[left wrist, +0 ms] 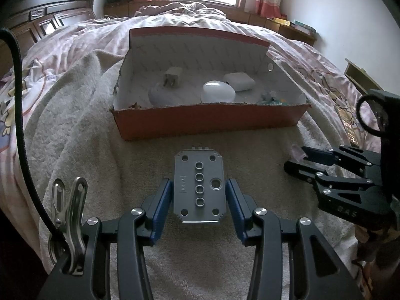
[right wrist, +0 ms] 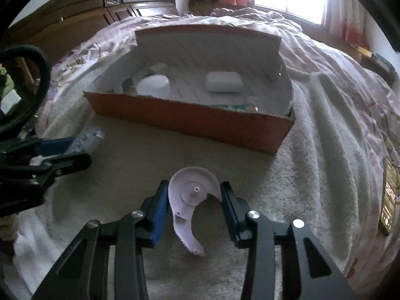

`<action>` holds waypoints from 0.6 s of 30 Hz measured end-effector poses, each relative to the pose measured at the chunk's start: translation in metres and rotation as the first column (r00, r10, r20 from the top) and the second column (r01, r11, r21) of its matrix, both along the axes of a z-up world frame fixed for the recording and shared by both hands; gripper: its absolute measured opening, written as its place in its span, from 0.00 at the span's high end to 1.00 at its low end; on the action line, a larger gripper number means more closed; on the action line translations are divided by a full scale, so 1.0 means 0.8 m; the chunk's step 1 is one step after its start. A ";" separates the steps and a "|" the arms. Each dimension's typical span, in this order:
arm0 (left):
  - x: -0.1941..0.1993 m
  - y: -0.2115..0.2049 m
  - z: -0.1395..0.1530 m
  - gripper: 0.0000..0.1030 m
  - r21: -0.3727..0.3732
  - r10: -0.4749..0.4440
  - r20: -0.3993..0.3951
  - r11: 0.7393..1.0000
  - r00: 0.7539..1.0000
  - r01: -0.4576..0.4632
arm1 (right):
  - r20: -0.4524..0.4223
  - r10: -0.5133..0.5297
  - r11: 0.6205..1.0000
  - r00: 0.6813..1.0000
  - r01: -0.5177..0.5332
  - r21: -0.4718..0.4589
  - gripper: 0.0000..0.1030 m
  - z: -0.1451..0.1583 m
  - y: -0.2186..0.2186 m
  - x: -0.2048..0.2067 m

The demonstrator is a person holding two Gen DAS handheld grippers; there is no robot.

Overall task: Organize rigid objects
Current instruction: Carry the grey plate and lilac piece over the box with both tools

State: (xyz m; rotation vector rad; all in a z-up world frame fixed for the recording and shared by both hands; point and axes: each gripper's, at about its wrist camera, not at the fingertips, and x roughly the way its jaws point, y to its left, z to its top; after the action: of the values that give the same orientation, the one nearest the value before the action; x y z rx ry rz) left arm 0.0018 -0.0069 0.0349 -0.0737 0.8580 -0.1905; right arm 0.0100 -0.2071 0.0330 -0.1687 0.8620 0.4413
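Fingers [left wrist: 162, 200] clamp grey plate [left wrist: 199, 187].

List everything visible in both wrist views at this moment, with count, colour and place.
Box: one, orange outside, white inside, open on the towel.
Charger plug: one, grey-white, inside the box, back left.
White case: one, inside the box, back right.
Egg-shaped item: one, white, box centre.
Grey plate: one, with holes, between the left gripper's pads.
Lilac plastic part: one, curved, between the right gripper's pads.
Towel: one, cream, over the bed.
Bedspread: one, pink.
Metal clip: one, silver, near left.
Left gripper: black, blue pads, gripping the plate.
Right gripper: black, blue pads, on the lilac part.
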 end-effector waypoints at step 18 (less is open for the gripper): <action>0.042 -0.002 0.064 0.56 0.019 0.018 0.124 1.000 0.992 -0.021 | 0.059 -0.004 0.990 0.998 -0.005 0.140 0.59 0.066 0.011 0.027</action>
State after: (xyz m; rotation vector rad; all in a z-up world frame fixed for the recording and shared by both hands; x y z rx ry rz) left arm 0.0356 -0.0081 0.0864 -0.0504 0.7355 -0.1664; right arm 0.0316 -0.1980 0.0855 -0.0517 0.7703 0.4935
